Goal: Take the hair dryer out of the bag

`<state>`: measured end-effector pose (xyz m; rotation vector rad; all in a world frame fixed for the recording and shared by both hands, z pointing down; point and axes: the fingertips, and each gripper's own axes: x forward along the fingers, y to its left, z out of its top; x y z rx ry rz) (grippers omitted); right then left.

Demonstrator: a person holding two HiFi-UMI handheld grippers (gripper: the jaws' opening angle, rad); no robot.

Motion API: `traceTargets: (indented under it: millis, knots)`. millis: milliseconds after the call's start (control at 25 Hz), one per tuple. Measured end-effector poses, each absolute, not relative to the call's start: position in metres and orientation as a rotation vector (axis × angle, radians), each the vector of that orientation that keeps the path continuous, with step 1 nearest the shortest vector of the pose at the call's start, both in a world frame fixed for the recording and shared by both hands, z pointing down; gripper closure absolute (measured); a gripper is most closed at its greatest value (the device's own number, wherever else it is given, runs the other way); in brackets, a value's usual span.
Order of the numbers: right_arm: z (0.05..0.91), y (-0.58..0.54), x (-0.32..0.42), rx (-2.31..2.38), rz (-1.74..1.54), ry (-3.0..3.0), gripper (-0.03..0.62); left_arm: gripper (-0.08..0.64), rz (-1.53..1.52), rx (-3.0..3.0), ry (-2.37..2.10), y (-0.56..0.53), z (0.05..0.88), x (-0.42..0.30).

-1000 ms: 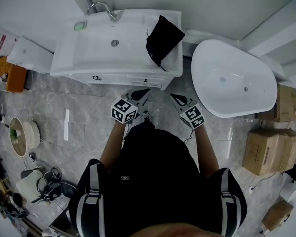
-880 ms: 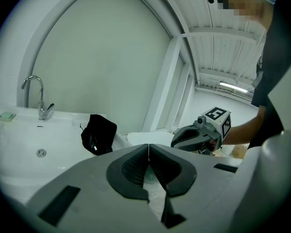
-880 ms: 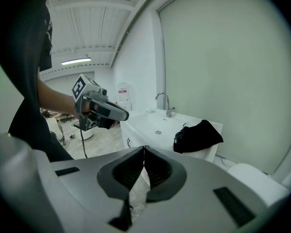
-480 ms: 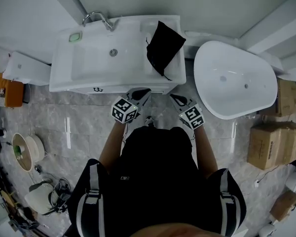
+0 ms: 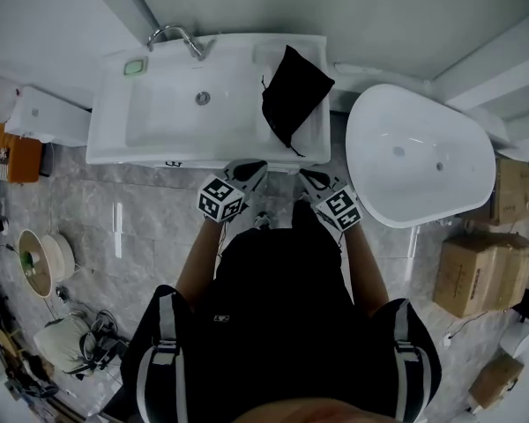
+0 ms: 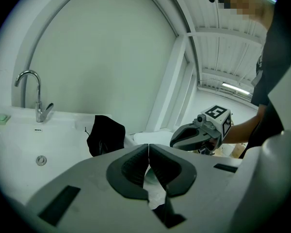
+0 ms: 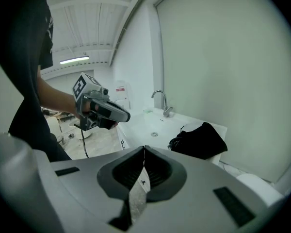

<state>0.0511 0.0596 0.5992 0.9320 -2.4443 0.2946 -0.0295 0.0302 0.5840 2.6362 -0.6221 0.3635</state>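
A black drawstring bag lies on the right end of the white sink vanity, closed and bulging; no hair dryer shows. In front of the vanity's edge, just below the bag, I hold my left gripper and right gripper side by side, both shut and empty. In the left gripper view the shut jaws point toward the bag, with the right gripper beside them. From the right gripper view the bag lies ahead of the shut jaws, and the left gripper sits to the left.
A chrome faucet and a green soap dish stand at the basin's back. A white bathtub fills the right, with cardboard boxes beyond it. A spool and cables clutter the floor at left.
Both grippers and I have moved closer to the vanity; their tips now reach its front edge below the bag. Both stay shut. The bag has not moved.
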Motion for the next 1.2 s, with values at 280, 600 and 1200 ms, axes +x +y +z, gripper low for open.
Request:
traceTargets:
  millis: [280,600,1200]
  knots:
    - [0.591,0.019,0.074,0.813,0.222,-2.471,0.534,0.545,0.368,2.604,-0.72,0.009,0.58,-0.007]
    - [0.591,-0.011,0.108,0.716,0.231,-2.518,0.534,0.545,0.362,2.565,-0.84,-0.016,0.578,0.027]
    - [0.606,-0.042,0.107,0.499,0.229,-2.543,0.534,0.543,0.332,2.446,-1.047,-0.034,0.588,0.031]
